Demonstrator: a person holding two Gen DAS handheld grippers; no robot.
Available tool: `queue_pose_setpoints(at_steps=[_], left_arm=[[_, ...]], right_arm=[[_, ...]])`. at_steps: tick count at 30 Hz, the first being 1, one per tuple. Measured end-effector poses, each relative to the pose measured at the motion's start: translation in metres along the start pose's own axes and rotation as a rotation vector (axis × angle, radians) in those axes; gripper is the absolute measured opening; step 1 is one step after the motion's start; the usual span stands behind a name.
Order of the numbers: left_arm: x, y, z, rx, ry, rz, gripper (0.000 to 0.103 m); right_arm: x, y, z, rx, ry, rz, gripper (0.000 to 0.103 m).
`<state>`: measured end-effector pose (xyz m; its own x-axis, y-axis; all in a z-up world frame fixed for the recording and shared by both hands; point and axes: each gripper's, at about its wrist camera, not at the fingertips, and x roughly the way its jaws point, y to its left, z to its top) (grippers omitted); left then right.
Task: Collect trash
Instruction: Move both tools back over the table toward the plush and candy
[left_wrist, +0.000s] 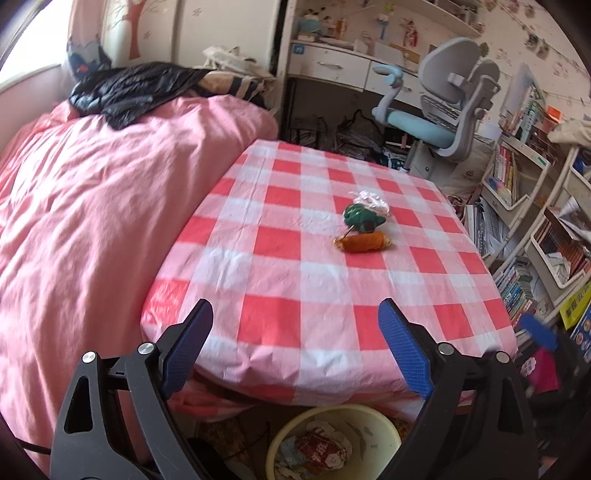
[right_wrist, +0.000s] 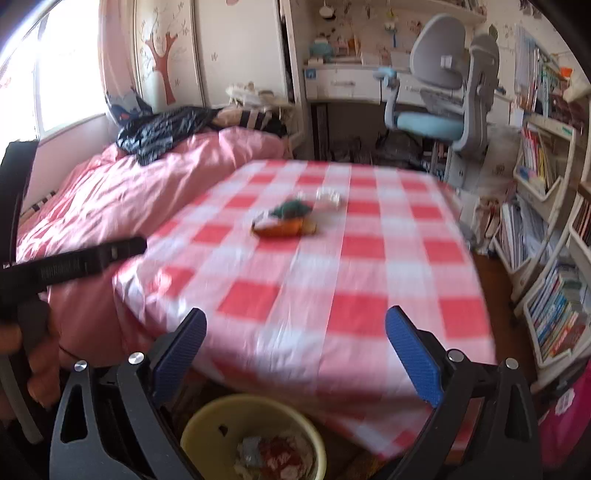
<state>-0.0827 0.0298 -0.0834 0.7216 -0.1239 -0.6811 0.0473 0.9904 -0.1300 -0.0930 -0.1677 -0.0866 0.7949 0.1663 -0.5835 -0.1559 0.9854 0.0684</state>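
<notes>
A: Where is your trash?

B: In the left wrist view, three pieces cluster right of centre on the checkered tabletop (left_wrist: 280, 280): an orange wrapper (left_wrist: 364, 242) lowest, a green wrapper (left_wrist: 360, 216) touching it just above, and a clear crinkled wrapper (left_wrist: 371, 201) behind that. The right wrist view is blurred, yet the same cluster shows at centre, orange wrapper (right_wrist: 282, 228) nearest.

A: And your tools?

B: Your left tool (left_wrist: 295, 347) is released, blue pads wide apart, low in its frame over the near tabletop edge. Your right tool (right_wrist: 295, 354) is released as well and grasps nothing.

A: The bin?

B: The yellow bin (left_wrist: 380, 428) sits at the bottom of the frame below the tabletop edge, with crumpled wrappers inside. In the right wrist view it lies bottom centre (right_wrist: 207, 417). A pink bed (left_wrist: 92, 206) fills the left.
</notes>
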Motion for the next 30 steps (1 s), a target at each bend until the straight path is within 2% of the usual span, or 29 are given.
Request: queue_pose_setpoints(at_steps=[3, 7, 11, 14, 18, 23, 30], left_arm=[[0.004, -0.005, 0.016, 0.035, -0.025, 0.011, 0.088], [0.013, -0.004, 0.035, 0.02, -0.031, 0.002, 0.089], [0.031, -0.012, 0.055, 0.092, -0.041, 0.036, 0.089], [0.043, -0.014, 0.066, 0.107, -0.043, 0.057, 0.089], [0.049, -0.02, 0.071, 0.131, -0.054, 0.068, 0.089], [0.05, -0.035, 0.068, 0.213, -0.069, 0.084, 0.089], [0.052, -0.051, 0.064, 0.277, -0.077, 0.091, 0.09]], right_arm=[[0.003, -0.009, 0.026, -0.04, -0.048, -0.015, 0.095], [0.021, -0.03, 0.046, -0.055, -0.081, -0.055, 0.095], [0.043, -0.047, 0.048, 0.051, -0.031, -0.04, 0.095], [0.049, -0.04, 0.046, 0.047, 0.003, 0.007, 0.095], [0.047, -0.028, 0.045, -0.009, 0.005, 0.028, 0.095], [0.049, -0.028, 0.047, -0.005, 0.01, 0.049, 0.095], [0.059, -0.032, 0.05, 0.014, 0.035, 0.05, 0.095]])
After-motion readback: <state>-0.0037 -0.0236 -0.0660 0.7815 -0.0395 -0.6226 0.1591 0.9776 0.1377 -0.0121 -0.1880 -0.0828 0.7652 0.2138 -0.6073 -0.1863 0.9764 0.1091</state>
